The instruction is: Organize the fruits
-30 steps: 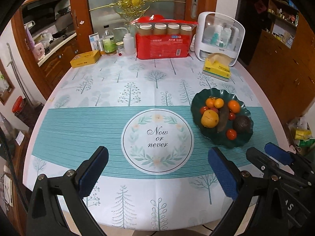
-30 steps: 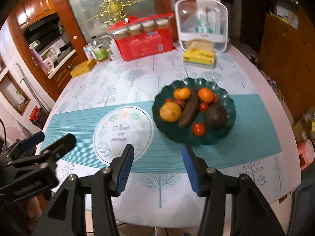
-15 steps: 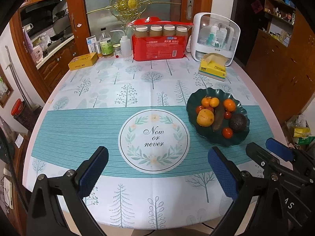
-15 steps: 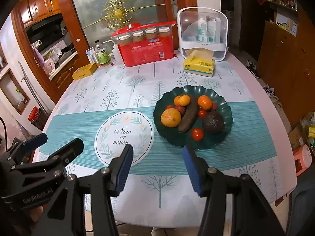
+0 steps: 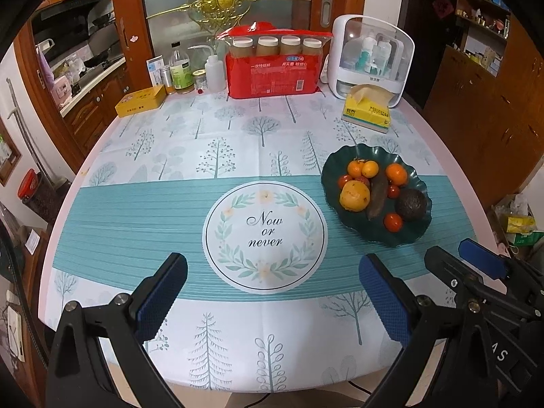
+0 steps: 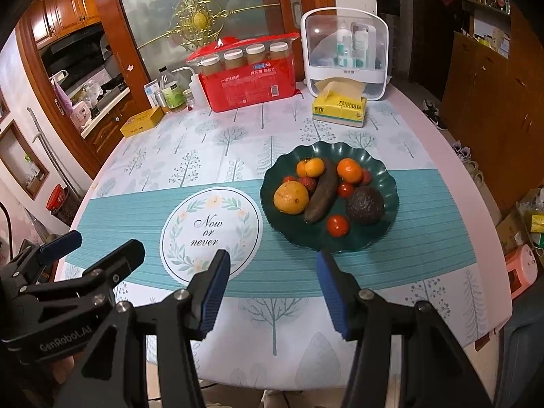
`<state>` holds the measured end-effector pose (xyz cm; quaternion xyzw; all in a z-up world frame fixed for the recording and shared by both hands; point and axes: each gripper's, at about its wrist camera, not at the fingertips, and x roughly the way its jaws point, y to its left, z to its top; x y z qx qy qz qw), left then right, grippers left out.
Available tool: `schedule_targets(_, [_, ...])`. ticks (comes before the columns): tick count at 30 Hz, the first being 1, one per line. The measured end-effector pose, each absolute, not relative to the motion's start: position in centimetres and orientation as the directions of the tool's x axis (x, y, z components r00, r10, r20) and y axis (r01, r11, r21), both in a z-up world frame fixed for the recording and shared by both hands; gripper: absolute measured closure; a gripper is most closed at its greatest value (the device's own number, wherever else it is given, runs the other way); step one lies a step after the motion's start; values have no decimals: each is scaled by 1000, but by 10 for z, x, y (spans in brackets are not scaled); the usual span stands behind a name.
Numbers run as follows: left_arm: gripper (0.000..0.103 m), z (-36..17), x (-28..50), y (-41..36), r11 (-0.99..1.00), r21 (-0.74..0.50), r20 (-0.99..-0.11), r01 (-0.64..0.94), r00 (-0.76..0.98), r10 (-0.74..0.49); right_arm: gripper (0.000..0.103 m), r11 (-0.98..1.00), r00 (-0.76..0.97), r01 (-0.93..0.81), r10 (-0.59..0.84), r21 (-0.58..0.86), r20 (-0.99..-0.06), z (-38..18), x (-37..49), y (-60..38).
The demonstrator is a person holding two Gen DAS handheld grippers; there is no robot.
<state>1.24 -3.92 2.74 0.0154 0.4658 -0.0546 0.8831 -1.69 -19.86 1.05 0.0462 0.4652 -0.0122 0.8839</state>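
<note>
Now, green plate (image 6: pixel 391 183) w/ mixed fruit (image 6: pixel 290 198), left tongs (image 5: pixel 272 292) & right tongs (image 6: pixel 270 292) both agape, empty

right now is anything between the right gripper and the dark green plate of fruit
Nothing visible. The open right gripper hovers just short of the dark green scalloped plate; only bare tablecloth lies between. On it, the near red tomato sits unobstructed.
</note>
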Motion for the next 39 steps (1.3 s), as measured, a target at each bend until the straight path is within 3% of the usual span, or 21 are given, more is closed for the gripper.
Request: schedule_targets(39, [3, 18, 12, -32, 994, -25, -837, 104, 542, -78, 50, 995, 543, 68, 26, 74, -839, -1, -17, -191])
